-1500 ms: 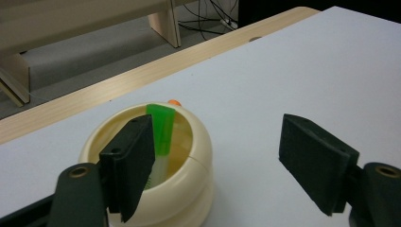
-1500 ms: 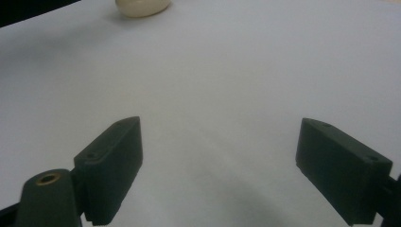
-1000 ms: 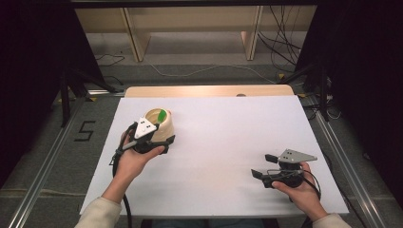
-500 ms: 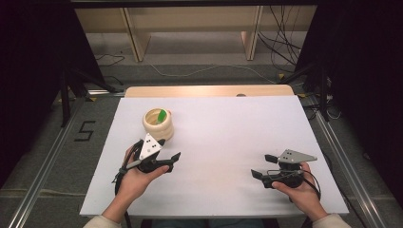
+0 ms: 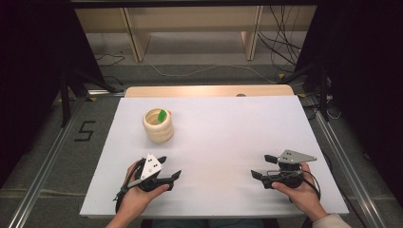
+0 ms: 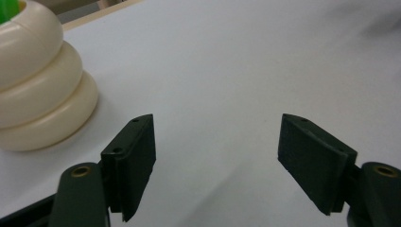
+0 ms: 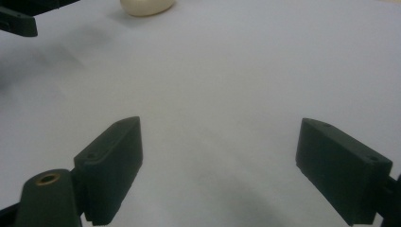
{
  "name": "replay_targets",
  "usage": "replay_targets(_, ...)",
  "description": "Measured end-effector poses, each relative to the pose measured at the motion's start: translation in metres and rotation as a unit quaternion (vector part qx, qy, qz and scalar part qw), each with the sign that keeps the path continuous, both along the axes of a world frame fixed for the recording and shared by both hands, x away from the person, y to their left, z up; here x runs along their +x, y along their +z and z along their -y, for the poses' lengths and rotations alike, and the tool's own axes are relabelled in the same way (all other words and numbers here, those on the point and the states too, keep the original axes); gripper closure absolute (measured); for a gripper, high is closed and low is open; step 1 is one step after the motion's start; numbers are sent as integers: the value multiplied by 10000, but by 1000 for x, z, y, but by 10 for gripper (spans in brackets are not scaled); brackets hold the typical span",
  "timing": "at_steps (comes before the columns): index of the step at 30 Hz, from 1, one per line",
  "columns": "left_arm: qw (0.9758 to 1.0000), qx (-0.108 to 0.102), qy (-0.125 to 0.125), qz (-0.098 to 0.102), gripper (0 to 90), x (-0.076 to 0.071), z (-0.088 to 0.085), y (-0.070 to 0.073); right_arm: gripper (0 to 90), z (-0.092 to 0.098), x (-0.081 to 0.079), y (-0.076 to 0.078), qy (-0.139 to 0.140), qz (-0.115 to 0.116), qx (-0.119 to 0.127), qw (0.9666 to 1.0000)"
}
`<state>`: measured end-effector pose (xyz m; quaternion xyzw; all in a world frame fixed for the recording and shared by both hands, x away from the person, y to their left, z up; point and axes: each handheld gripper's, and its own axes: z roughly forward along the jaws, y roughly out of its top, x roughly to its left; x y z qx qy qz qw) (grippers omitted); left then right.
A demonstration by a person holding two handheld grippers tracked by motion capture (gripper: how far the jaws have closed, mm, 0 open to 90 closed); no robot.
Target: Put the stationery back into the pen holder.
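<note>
Now the cream ringed cup stands beyond the wide-jawed, empty left hand-held gripper

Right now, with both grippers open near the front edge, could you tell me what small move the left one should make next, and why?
Probably none beyond resting. The left gripper is open and empty, set apart from the cream ribbed ring-stack cup holding a green piece. The right gripper is likewise open and empty over the white table.
</note>
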<state>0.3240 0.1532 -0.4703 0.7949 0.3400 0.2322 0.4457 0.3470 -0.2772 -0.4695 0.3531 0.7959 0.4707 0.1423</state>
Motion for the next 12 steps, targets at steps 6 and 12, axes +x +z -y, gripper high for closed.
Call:
replay_targets(6, 10000, -4, 49, -76, 284, -3, -3, -7, 165, 0, -1, 0, 65, 5, -22, 10000)
replay_targets(12, 9999, 34, 25, -93, 286, -2, -3, -10, 165, 0, -2, 0, 119, 8, -47, 9999)
